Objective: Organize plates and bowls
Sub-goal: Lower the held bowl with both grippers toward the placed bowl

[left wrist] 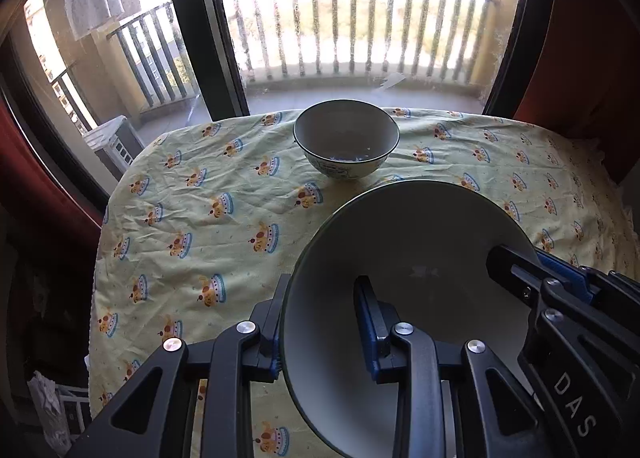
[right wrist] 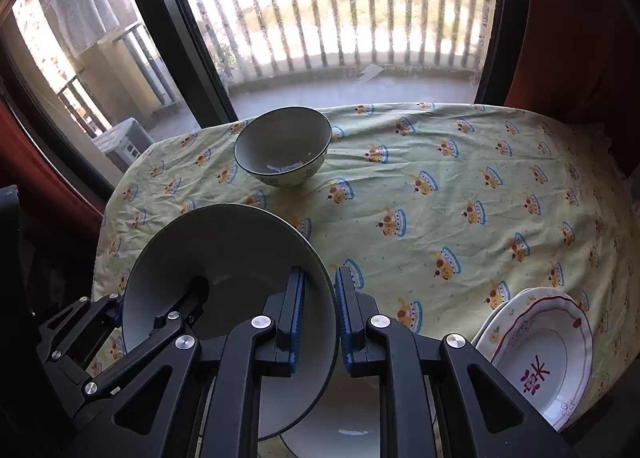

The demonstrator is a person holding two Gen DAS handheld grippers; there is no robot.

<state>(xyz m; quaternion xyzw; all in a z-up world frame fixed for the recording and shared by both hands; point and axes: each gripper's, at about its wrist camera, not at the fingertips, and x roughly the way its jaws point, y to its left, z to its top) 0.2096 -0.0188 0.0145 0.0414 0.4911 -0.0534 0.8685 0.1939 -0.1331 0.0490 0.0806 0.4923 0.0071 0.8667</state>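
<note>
A large white bowl with a dark rim point(left wrist: 404, 258) is held up near the table's front, tilted. My left gripper point(left wrist: 320, 322) is shut on its left rim, one finger inside and one outside. My right gripper point(right wrist: 320, 314) is shut on its right rim point(right wrist: 224, 258); its other arm shows in the left wrist view point(left wrist: 520, 270). A smaller patterned bowl point(left wrist: 346, 138) stands upright at the far edge of the table, also in the right wrist view point(right wrist: 282, 144). Stacked white plates with a red rim point(right wrist: 540, 354) lie at the front right.
The table wears a yellow cloth with cartoon prints point(right wrist: 440, 198). Another white dish point(right wrist: 344, 426) lies under the right gripper. A glass door with a dark frame point(left wrist: 200, 26) and a balcony railing stand behind the table. Red curtains point(right wrist: 568, 18) hang at both sides.
</note>
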